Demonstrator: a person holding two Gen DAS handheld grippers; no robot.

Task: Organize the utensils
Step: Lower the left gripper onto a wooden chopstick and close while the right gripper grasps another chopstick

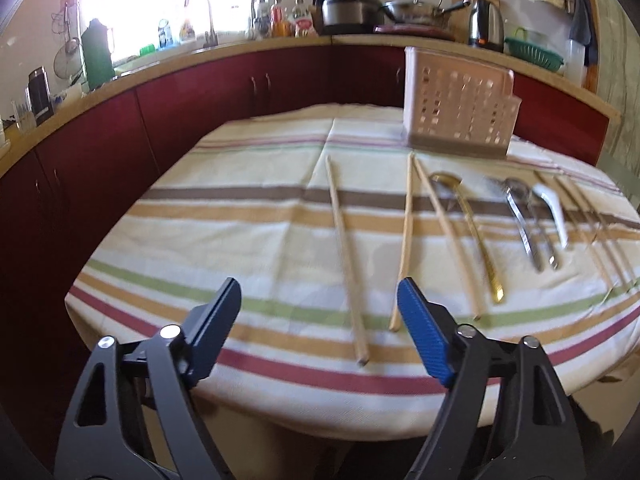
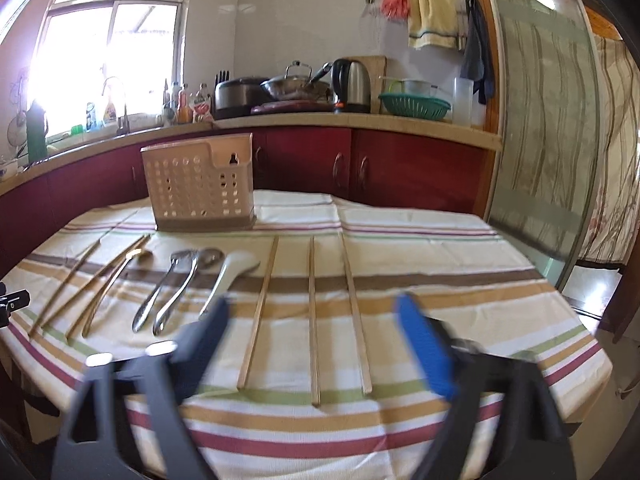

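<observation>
Utensils lie in a row on the striped tablecloth (image 1: 260, 232). In the left wrist view: a single wooden chopstick (image 1: 346, 256), two crossed chopsticks (image 1: 424, 236), a gold spoon (image 1: 476, 232), two steel spoons (image 1: 528, 224), a white spoon (image 1: 554, 212). A pink perforated basket (image 1: 460, 104) stands behind them. In the right wrist view: three chopsticks (image 2: 312, 320), the white spoon (image 2: 232, 276), steel spoons (image 2: 172, 288), the basket (image 2: 198, 188). My left gripper (image 1: 320, 300) is open and empty above the near edge. My right gripper (image 2: 312, 320) is open and empty over the three chopsticks.
Red cabinets (image 1: 240, 92) and a worktop with pots, a kettle (image 2: 352, 84) and bottles run behind the table. A glass sliding door (image 2: 540, 140) stands at the right. The table's near edge (image 1: 320, 420) lies just under my left gripper.
</observation>
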